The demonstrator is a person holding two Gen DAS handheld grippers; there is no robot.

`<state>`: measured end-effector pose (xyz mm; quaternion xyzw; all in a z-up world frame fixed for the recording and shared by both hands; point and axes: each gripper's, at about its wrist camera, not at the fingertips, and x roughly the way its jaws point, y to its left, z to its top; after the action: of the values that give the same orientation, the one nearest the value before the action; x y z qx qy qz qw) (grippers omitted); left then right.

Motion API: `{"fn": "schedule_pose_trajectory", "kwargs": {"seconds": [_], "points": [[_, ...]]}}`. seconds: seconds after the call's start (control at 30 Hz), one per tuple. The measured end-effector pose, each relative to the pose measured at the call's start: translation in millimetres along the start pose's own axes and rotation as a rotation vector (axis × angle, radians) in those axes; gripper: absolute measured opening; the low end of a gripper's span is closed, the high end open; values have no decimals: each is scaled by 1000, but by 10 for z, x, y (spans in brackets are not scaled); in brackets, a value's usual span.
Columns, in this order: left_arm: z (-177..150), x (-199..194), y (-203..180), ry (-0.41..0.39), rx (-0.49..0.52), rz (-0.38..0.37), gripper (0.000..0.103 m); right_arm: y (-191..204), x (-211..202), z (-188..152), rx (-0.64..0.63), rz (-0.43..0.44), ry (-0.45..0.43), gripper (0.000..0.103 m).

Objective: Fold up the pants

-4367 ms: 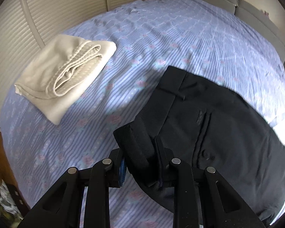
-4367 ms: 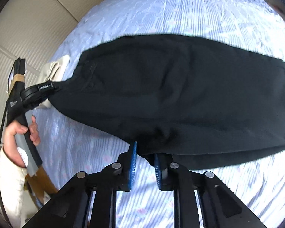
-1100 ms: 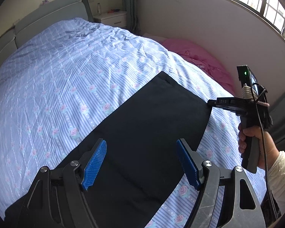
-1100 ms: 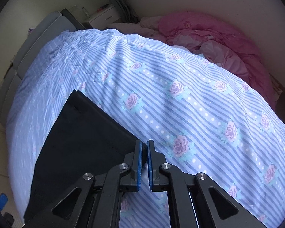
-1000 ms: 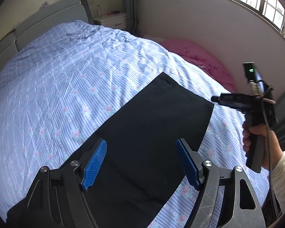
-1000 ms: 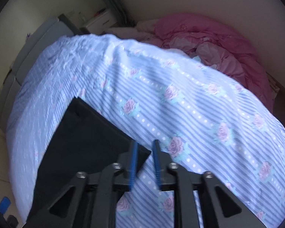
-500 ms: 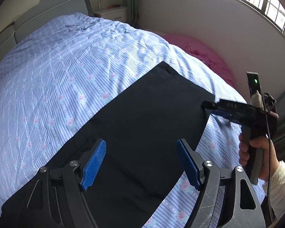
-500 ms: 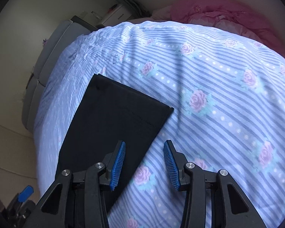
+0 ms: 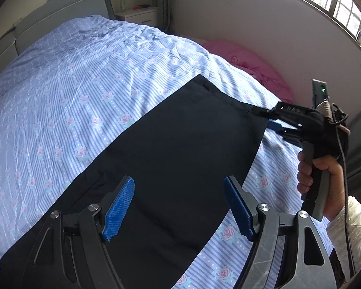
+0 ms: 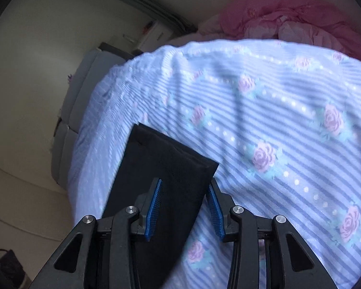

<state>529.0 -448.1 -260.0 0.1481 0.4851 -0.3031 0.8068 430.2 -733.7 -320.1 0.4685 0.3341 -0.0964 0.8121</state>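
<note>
The black woven-fabric pants [image 9: 180, 159] lie flat along the bed, on its blue-and-white striped sheet with pink roses [image 9: 72, 91]. From the left wrist view they read as one long dark band, so the legs appear already laid one on the other, though I cannot tell the layers apart. The hem end reaches toward the bed's side edge, next to the crumpled pink quilt [image 9: 248, 62] beyond it; the other end runs out of view below the left tool.

The left tool [image 9: 180, 209], black-framed with blue ribbed pads, hovers over the middle of the pants with its jaws spread wide and nothing between the pads.

The right tool [image 10: 184, 207], held in the person's hand [image 9: 325, 175], is at the near hem corner. Its jaws are partly apart, have just been closing a little, and straddle the corner edge of the cloth; the pads do not look pressed onto it, so I judge nothing is gripped yet.

As for progress: the lengthwise fold and smoothing look done. What seems left is taking the hem corners and carrying them over toward the waist, perhaps once more after that, to make a compact stack.
</note>
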Motion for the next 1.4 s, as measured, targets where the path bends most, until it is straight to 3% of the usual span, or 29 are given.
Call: {"fn": "schedule_pose_trajectory", "kwargs": {"seconds": [0.2,0.3,0.33,0.47,0.63,0.8,1.0,1.13,1.27,1.4], "points": [[-22,-48,76,3,-35,18,76,86,290,119,-54,-159,64,33],[-77,-114,176,3,-62,54,76,154,170,122,-52,-158,49,15],[-97,-138,226,4,-78,64,76,234,100,116,-68,-162,35,14],[-234,-300,570,7,-190,93,76,888,-255,47,-251,-156,-23,13],[-608,-711,1182,3,-375,171,76,1844,-539,-211,-543,-124,-23,13],[-1103,-1229,1687,-1,-499,257,76,2796,-613,-865,-821,-45,51,13],[-1839,-1804,2150,11,-647,316,76,3415,-330,-1882,-992,18,244,13],[-2297,-2038,2405,27,-723,336,76,3487,76,-2627,-1027,17,426,13],[-2659,-2149,2605,42,-750,345,76,3315,563,-3309,-1013,-62,598,13],[-2936,-2234,2777,59,-730,356,76,3141,707,-3823,-1002,-117,686,13]]}}
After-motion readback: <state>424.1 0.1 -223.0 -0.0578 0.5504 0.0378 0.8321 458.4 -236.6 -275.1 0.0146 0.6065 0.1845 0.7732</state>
